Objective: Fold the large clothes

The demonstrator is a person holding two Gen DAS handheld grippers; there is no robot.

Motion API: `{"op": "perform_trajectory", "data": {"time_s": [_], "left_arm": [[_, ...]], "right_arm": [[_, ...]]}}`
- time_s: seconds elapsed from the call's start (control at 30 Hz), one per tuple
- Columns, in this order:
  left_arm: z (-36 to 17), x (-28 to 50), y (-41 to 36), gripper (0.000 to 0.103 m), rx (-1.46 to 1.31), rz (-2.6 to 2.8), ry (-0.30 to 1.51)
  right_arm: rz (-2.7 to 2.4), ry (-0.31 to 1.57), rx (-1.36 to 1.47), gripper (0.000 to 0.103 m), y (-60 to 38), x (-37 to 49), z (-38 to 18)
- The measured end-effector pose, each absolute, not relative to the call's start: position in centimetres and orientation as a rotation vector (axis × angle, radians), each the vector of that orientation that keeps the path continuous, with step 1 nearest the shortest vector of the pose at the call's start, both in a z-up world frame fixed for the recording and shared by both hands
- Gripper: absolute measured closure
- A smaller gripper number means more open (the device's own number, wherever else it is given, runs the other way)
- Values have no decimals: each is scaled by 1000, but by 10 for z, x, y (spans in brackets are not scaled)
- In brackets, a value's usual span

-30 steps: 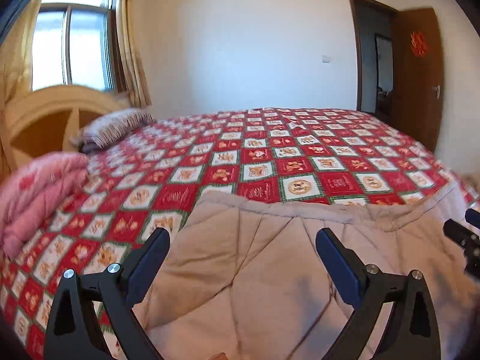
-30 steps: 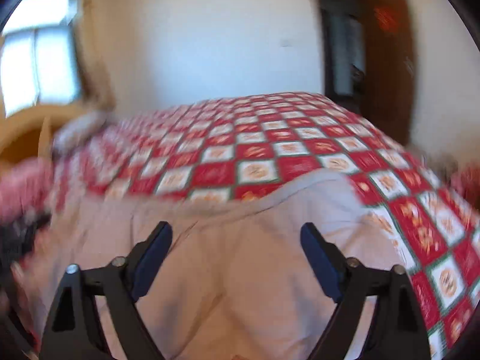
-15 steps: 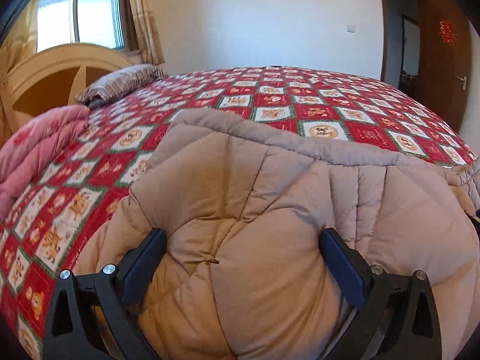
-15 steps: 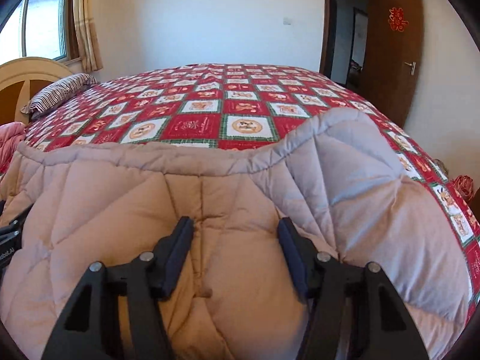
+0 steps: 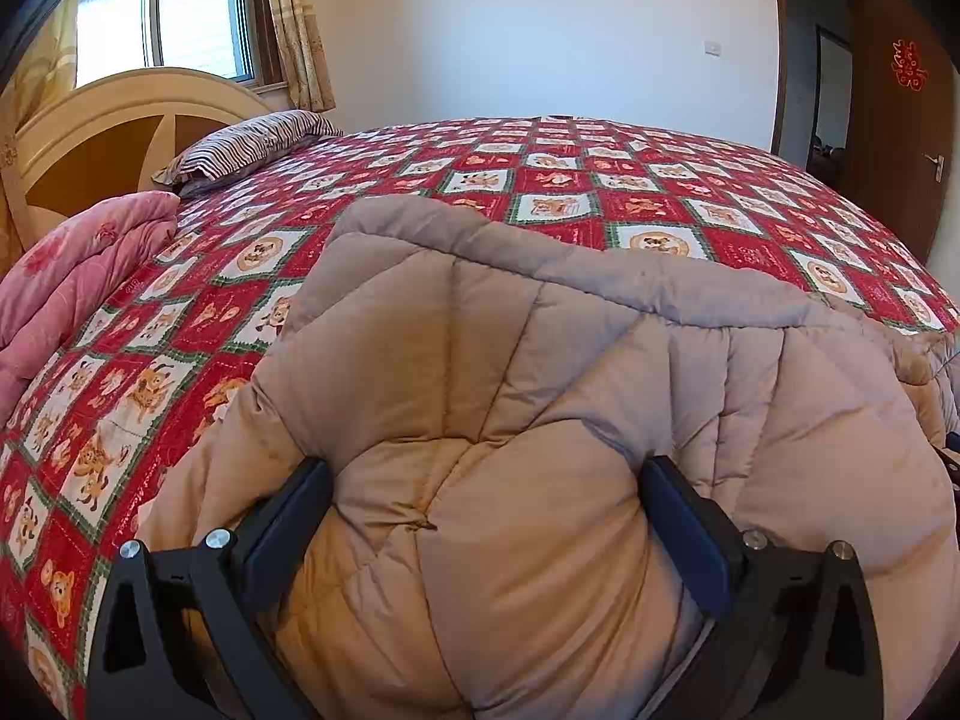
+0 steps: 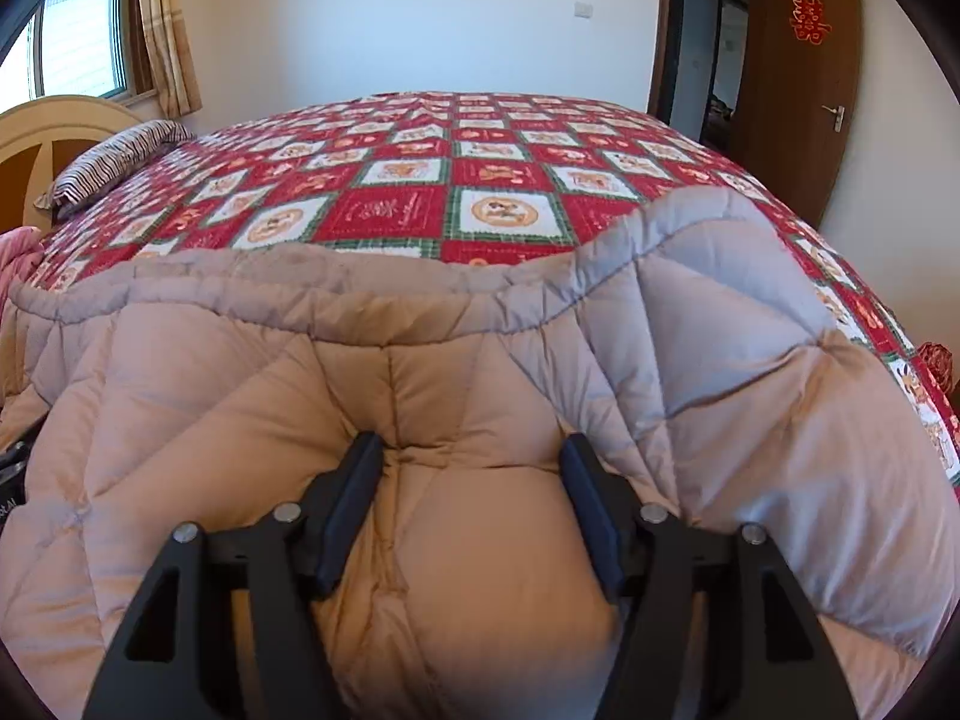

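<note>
A wide bed (image 5: 600, 192) is filling both views, and it is wearing a red, white and green patchwork bedspread (image 6: 498, 180) with small animal pictures in its squares. A pale, rounded headboard (image 5: 120, 114) is rising along the bed's left edge, below a window (image 5: 162, 6) with tan curtains (image 5: 300, 30).

The padded beige coat (image 5: 540, 420), quilted in diamonds, is lying across the near edge of the bed, its piped hem running from side to side and its bulk swelling up toward both cameras. In the right wrist view its right end (image 6: 720, 300) is lying toward the near right corner of the bed, looking greyer in the light.

A folded pink quilt (image 5: 78, 276) is lying on the left edge of the bed, next to the headboard. A striped pillow (image 5: 252, 144) is resting farther back along that same edge.

A brown door (image 6: 798, 78) with a red paper ornament (image 6: 810, 18) is standing open beyond the far right corner of the bed.

The left gripper (image 5: 480, 510) is straddling a thick bulge of the coat with its jaws set wide, both blue pads pressing into the padding on either side. The right gripper (image 6: 474, 480) is sitting at a narrower spread, and its jaws have just been widening slightly; a puffed fold of the coat is wedged between them, with both pads sinking into the fabric.
</note>
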State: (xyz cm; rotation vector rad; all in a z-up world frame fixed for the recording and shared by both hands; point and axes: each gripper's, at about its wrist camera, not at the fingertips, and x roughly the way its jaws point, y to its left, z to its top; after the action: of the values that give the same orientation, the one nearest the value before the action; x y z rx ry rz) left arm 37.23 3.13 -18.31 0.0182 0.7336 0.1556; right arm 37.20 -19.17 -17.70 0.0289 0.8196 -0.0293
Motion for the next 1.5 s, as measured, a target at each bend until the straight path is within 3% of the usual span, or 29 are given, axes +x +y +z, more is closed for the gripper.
{"op": "perform_trajectory", "data": {"time_s": [0.47, 0.6, 0.7, 0.83, 1.0, 1.5], "left_arm": [[-170, 378, 45, 1, -43, 67, 813], [-122, 347, 65, 1, -70, 71, 682], [-102, 342, 81, 1, -83, 108, 620], [-128, 364, 90, 1, -62, 124, 714], [-171, 367, 89, 1, -47, 164, 747], [-186, 379, 88, 1, -61, 197, 782]], "right_arm": [[-61, 858, -38, 37, -181, 379, -178], [-95, 897, -48, 37, -177, 377, -154], [-97, 761, 39, 33, -164, 362, -112], [-41, 769, -28, 32, -120, 375, -110], [-50, 866, -60, 28, -105, 395, -162], [-66, 885, -82, 20, -102, 401, -182]]}}
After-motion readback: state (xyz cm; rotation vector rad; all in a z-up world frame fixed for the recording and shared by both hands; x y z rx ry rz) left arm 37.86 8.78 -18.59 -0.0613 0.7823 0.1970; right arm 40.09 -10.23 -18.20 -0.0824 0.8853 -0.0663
